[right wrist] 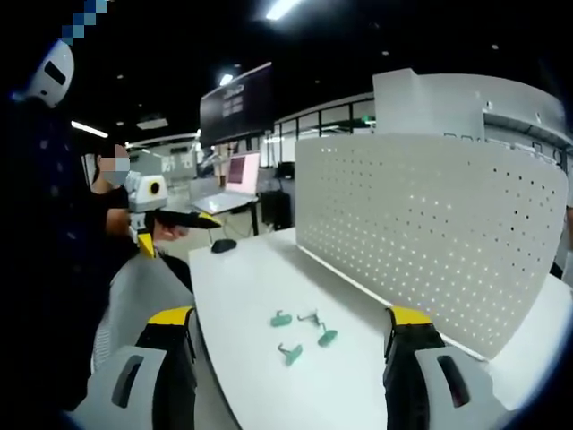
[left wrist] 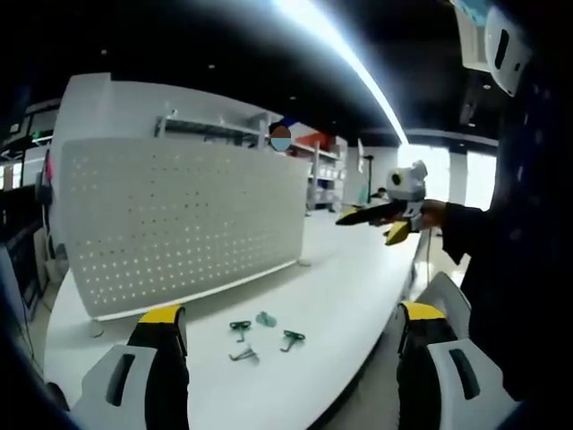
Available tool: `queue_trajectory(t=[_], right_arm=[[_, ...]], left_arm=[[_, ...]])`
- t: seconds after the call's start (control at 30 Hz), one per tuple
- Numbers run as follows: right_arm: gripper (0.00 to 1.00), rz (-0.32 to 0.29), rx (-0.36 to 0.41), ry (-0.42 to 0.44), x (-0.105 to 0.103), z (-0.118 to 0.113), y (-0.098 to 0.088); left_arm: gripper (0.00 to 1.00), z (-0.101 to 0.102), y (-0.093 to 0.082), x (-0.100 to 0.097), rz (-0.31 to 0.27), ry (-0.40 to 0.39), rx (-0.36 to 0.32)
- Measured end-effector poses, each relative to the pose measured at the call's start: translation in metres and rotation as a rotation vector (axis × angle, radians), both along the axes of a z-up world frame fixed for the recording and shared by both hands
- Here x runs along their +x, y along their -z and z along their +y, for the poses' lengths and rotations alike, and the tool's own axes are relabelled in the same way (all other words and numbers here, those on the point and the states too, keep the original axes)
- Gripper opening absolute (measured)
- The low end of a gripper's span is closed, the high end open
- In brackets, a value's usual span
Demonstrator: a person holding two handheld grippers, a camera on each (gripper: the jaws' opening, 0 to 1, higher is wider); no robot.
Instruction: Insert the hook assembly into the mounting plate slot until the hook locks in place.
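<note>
**Four hooks loose on the desk, both hand-held grippers released**

In the left gripper view, the left hand-held gripper (left wrist: 291, 336) stands with its two yellow-tipped jaws spread wide apart and nothing between them. Between and just beyond the jaws, four small green hooks (left wrist: 260, 336) lie scattered on the white desk (left wrist: 349, 278): one (left wrist: 240, 327) nearest the pegboard, a rounder piece (left wrist: 266, 319) just beside it, another (left wrist: 292, 339) to the right, and a greyer one (left wrist: 243, 356) closest to the camera. None touches a jaw. Behind them a white pegboard (left wrist: 179, 215) stands upright on the desk, its face dotted with rows of holes; no hook hangs on the part that shows. To the right, above the desk edge, the right hand-held gripper (left wrist: 380, 215) is held in a person's hand (left wrist: 431, 213), well apart from the hooks, its black and yellow jaws pointing left.

In the right gripper view, the right hand-held gripper (right wrist: 291, 345) is likewise released, jaws wide and empty. The same hooks lie on the desk between the jaws, near the foot of the pegboard, which here rises on the right. At the left the other gripper appears, held up in a hand off the desk edge. Farther back on the desk sit a dark mouse (right wrist: 223, 245) and a laptop (right wrist: 235, 184), with a dark screen (right wrist: 236, 106) hanging above them.
</note>
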State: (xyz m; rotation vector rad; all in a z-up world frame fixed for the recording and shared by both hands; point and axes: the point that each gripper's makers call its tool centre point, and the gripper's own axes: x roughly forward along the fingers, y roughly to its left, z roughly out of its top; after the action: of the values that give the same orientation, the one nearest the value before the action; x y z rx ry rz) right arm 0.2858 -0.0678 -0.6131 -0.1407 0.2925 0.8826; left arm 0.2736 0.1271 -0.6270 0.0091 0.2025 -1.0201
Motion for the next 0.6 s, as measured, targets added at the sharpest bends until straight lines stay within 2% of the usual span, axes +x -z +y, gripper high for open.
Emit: queue_trajectory(t=[0.6], right_arm=[[0.88,0.008,-0.001,-0.026,0.004,0.013,0.003]], left_arm=[[0.98,-0.001,0.003,0.004,0.006,0.005,-0.012]])
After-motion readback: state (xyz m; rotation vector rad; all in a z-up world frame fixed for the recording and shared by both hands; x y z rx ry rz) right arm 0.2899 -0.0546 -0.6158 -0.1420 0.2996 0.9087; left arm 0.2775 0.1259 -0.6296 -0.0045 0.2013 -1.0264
